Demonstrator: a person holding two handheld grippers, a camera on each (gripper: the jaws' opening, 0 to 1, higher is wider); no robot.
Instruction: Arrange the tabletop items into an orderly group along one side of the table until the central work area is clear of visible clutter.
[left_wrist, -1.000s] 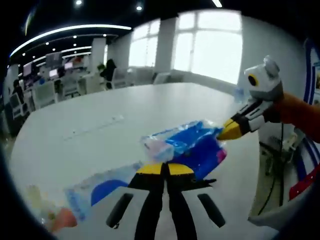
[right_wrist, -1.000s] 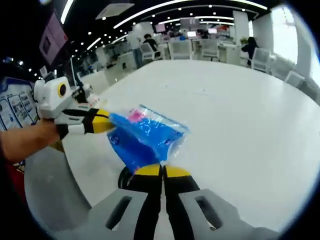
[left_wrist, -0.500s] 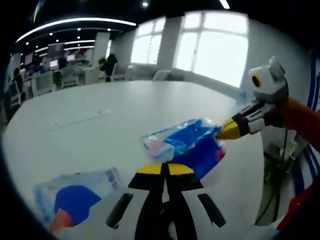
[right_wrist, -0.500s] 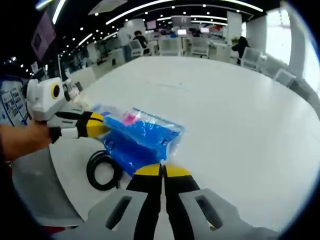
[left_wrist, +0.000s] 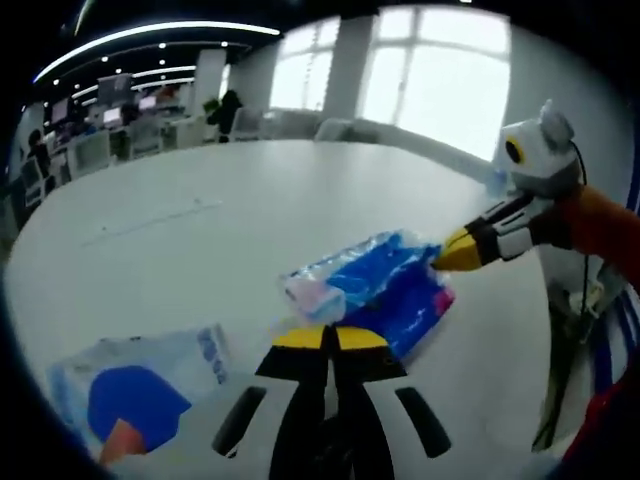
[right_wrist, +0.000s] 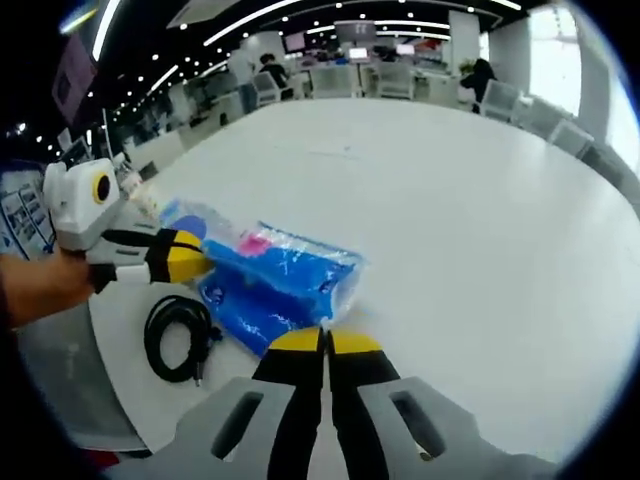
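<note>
— Blue crinkly plastic, that is what both tools have hold of: the blue packet (left_wrist: 375, 290) is pinched at one end by the left gripper (left_wrist: 327, 340) and at the opposite end by the right gripper (right_wrist: 322, 342), each pair of fingers closed tight with no gap between the yellow tips. How would you carry it well?

— Judging by the slack film, I would move both hands together at one pace, so the wrapper neither stretches nor sags onto the tabletop (right_wrist: 470, 220). It sits just ahead of both sets of fingers, low over the white surface; whether it touches I cannot tell.

— And where to put it?

— Beside the other soft pack, I think. In the left gripper view a pale packet with a blue and orange print (left_wrist: 140, 385) lies flat, off to the left of the fingers and nearer the table edge. Set the blue one down parallel to it, then let go one end at a time.

— Anything to avoid?

— A coiled black cable (right_wrist: 178, 335) lies left of the right fingers, just beside the packet's near corner. It is thin and springy looking, so dragging the film across it could snag. The packet itself is glossy and wrinkled, with a pink patch at one end, and is likely slippery in a light pinch.
</note>
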